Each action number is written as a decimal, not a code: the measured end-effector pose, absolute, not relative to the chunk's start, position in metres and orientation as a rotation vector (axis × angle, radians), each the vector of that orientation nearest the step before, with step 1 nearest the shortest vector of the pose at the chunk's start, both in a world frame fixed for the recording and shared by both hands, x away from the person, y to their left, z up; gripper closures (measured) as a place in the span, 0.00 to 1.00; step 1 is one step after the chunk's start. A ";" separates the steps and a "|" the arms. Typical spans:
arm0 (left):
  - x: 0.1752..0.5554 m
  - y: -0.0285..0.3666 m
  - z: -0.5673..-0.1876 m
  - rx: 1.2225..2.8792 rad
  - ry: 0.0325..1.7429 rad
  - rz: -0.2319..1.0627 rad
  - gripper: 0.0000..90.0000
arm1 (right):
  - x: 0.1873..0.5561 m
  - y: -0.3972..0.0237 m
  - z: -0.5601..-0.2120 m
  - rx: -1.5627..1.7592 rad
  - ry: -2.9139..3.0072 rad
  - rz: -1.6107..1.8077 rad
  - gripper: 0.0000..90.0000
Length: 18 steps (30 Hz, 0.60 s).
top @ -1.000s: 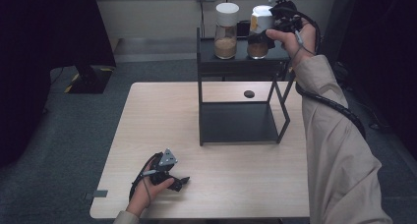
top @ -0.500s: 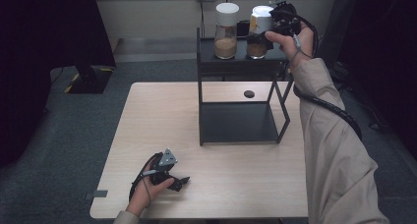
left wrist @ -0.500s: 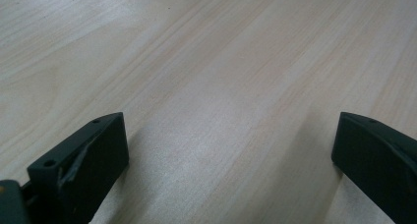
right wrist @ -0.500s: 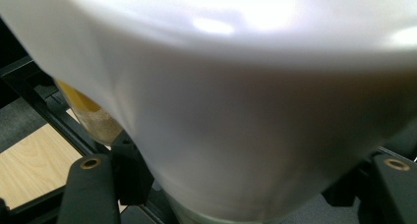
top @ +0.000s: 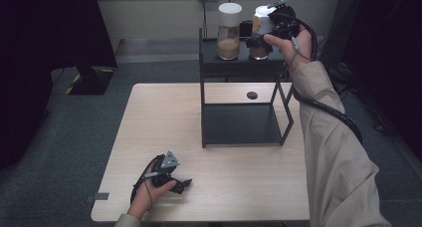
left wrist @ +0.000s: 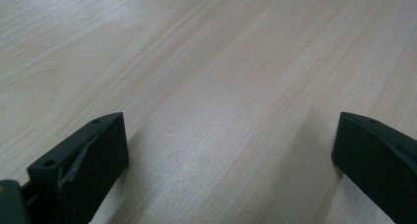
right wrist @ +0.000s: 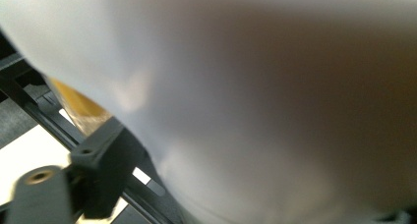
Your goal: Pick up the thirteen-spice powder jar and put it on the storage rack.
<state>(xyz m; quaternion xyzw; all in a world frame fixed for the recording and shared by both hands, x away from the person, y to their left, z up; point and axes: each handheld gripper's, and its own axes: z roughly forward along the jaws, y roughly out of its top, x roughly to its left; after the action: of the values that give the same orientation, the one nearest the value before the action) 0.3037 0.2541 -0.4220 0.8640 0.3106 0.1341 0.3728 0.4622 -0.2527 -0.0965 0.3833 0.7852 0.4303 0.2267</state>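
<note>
The right gripper (top: 263,27) is held up at the jar (top: 260,34) with the white lid (right wrist: 275,96), which stands on the top shelf of the black rack (top: 239,67) beside a second jar (top: 229,32). Its jaws have just been opening; the lid is seen between them, pressed close to the camera in the right gripper view, and whether the pads touch it cannot be told. The left gripper (top: 180,183) is rested on the table (left wrist: 206,76) near the front edge, its jaws spread wide with nothing between them. A small dark disc (top: 252,95) lies on the table behind the rack.
</note>
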 end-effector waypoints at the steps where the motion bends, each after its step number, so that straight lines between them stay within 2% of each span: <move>1: 0.304 0.254 -0.422 2.214 0.796 0.344 0.00 | 0.461 -0.252 -0.096 1.054 2.160 1.185 0.09; 8: 0.304 0.254 -0.422 2.213 0.796 0.344 0.00 | 0.449 -0.249 -0.091 1.047 2.142 1.162 0.01; 18: 0.304 0.254 -0.422 2.214 0.796 0.344 0.00 | 0.431 -0.261 -0.096 1.094 2.104 1.171 0.01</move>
<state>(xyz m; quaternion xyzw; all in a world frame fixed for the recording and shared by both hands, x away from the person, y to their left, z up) 0.3035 0.2540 -0.4220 0.8639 0.3107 0.1344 0.3728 0.4311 -0.2613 -0.0958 0.4011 0.7711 0.4291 0.2460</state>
